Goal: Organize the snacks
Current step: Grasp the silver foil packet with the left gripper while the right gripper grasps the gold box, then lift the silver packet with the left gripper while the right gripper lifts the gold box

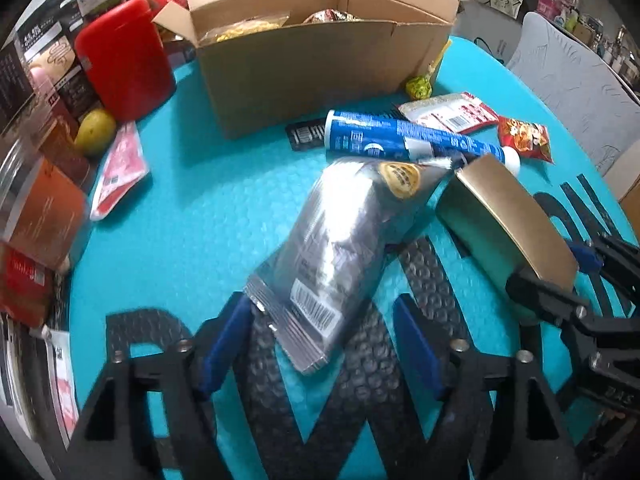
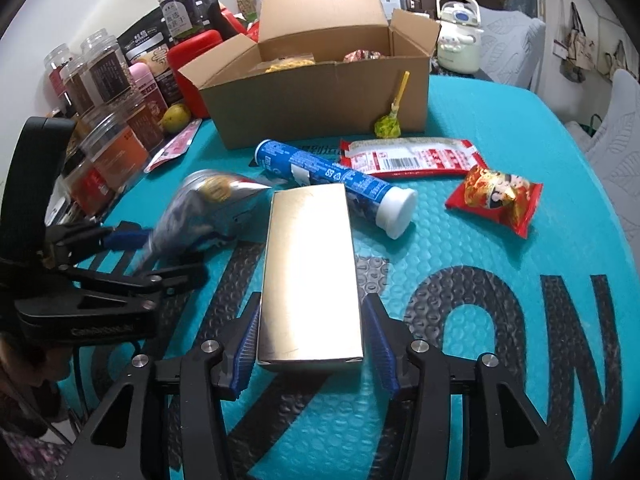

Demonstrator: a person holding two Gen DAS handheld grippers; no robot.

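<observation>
Left hand-held gripper [image 1: 324, 344] sits at the bottom of its own view with the jaws spread wide. A silver pouch [image 1: 344, 248] lies between the blue pads, and only the left pad looks to touch its sealed end, so it's loose rather than pinched. The pouch has a barcode near the bottom and a round gold sticker near the top, but the print is too blurry to read.

Right hand-held gripper [image 2: 312, 344] is at the bottom centre of the right wrist view, jaws fairly narrow, with a gold box [image 2: 310, 272] between them. The left pad sits right against the box, and there's a small gap at the right pad. No writing visible on the box's shiny top.

Everything sits on a teal bubble-wrap worktop [image 2: 500, 248] with huge black letters. I can make out what looks like "ON" at lower right in the right view.

Above the gold box in that view lies a blue tube [image 2: 336, 180] with a white cap; it shows a recycling triangle and small white text I can't read. To its right there's a red and white packet [image 2: 412, 158] with a barcode, and a red snack bag [image 2: 496, 198] with a cartoon figure. A green lollipop [image 2: 387, 126] leans on the open cardboard box [image 2: 320, 96], which has snacks inside. Jars with Chinese labels [image 2: 104, 76] line the left edge.
</observation>
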